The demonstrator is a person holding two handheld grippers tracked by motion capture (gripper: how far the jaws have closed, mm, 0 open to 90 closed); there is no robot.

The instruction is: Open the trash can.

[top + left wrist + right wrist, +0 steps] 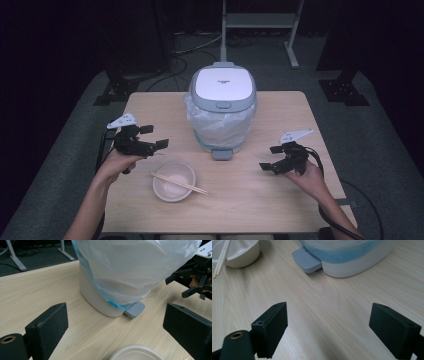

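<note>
A small white pedal bin point(222, 107) with a closed grey-rimmed lid and a plastic liner bag point(130, 267) stands at the table's middle back. Its grey foot pedal point(221, 154) point(307, 260) points toward the person. In front of it sits a white bowl point(173, 181) point(239, 253) with a pair of wooden chopsticks point(178, 183) point(220, 257) lying across its rim. My left gripper point(154, 136) point(115, 332) hovers open to the left of the bin, above the bowl's far left. My right gripper point(270, 157) point(328, 330) stands open, right of the pedal, with nothing between its jaws.
The light wooden table point(260, 200) has bare room in front of and beside the bin. Black cables point(345, 227) trail from the grippers off the near edge. Dark stands and a metal frame point(260, 20) rise on the carpet beyond the table.
</note>
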